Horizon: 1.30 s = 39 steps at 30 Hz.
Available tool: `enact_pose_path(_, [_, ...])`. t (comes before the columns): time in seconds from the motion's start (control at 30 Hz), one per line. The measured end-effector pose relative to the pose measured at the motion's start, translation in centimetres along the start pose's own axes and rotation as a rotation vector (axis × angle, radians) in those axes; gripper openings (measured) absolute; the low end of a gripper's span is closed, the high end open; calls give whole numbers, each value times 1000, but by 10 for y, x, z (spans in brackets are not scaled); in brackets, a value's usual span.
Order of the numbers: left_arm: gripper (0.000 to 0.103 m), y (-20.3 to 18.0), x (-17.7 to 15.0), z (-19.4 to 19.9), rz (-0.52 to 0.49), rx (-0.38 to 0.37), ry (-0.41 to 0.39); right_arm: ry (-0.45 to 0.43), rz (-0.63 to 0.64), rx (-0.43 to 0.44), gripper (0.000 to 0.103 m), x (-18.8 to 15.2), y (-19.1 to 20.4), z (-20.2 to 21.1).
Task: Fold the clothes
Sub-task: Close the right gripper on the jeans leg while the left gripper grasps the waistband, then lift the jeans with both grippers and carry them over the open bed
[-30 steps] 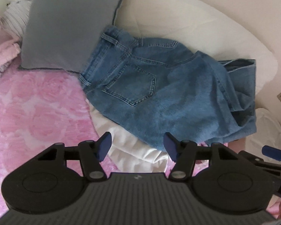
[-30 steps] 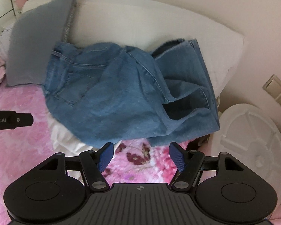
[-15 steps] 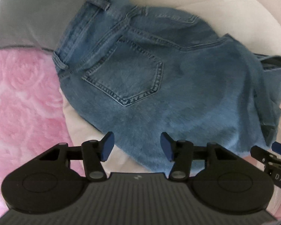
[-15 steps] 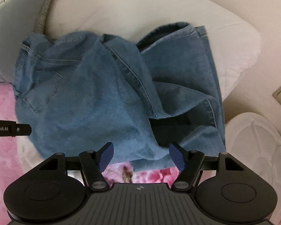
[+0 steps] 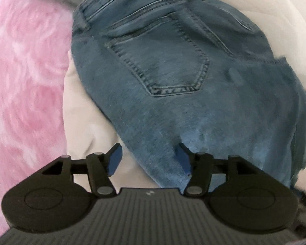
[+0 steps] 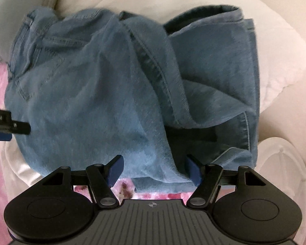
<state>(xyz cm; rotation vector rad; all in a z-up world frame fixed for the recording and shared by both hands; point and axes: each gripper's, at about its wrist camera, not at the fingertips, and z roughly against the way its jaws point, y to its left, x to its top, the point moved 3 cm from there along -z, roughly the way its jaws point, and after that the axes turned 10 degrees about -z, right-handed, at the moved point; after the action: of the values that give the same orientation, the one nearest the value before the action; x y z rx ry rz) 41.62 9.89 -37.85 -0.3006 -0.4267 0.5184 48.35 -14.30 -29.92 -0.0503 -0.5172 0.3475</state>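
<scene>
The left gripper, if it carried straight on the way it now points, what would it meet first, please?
Most likely the jeans: the left gripper is opening over their near edge, with denim already lying between its fingers. How much gap remains is hard to judge from this view.

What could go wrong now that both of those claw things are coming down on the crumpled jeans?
The jeans lie bunched in overlapping layers, so the right gripper, open at their near edge, might pinch several folds at once. The left gripper, its jaws opening with the denim edge between them, sits close to the white bedding underneath and could catch that too. The jeans also rest partly on a white pillow, so pulling may drag it along.
</scene>
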Motion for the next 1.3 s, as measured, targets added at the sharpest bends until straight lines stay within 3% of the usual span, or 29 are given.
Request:
enact_pose_path(0.03, [52, 2, 1, -2, 33, -18, 2, -2, 10, -3, 69, -1, 0, -1])
enact_pose_path(0.2, [5, -12, 13, 10, -29, -25, -89, -57, 14, -40, 69, 1, -9, 14])
enact_pose_path(0.33, [5, -3, 18, 14, 21, -70, -120, -130, -27, -87, 69, 6, -26, 32])
enact_pose_path(0.47, [5, 2, 21, 0, 75, -79, -101, -180, 56, -183, 69, 6, -35, 31])
enact_pose_path(0.63, [4, -6, 31, 10, 47, -87, -134, -267, 354, -259, 69, -4, -13, 29])
enact_pose_path(0.8, [2, -13, 39, 23, -2, -95, -157, -324, 597, -241, 68, -8, 16, 15])
enact_pose_path(0.83, [2, -13, 39, 27, -13, -95, -165, -314, 631, -218, 59, -9, 19, 9])
enact_pose_path(0.87, [2, -14, 39, 31, -24, -95, -174, -281, 662, -173, 3, -9, 23, 4])
enact_pose_path(0.93, [2, -14, 41, 43, -38, -102, -204, -224, 627, -98, 3, -4, 29, 6])
enact_pose_path(1.07, [2, -11, 41, 81, -55, -126, -286, -198, 296, 105, 2, 15, 17, 51])
enact_pose_path(1.17, [1, -8, 42, 115, -42, -153, -351, -228, 56, 248, 2, 31, 1, 98])
enact_pose_path(1.3, [1, -1, 37, 183, -38, -183, -486, -354, -32, 422, 2, 54, 7, 171])
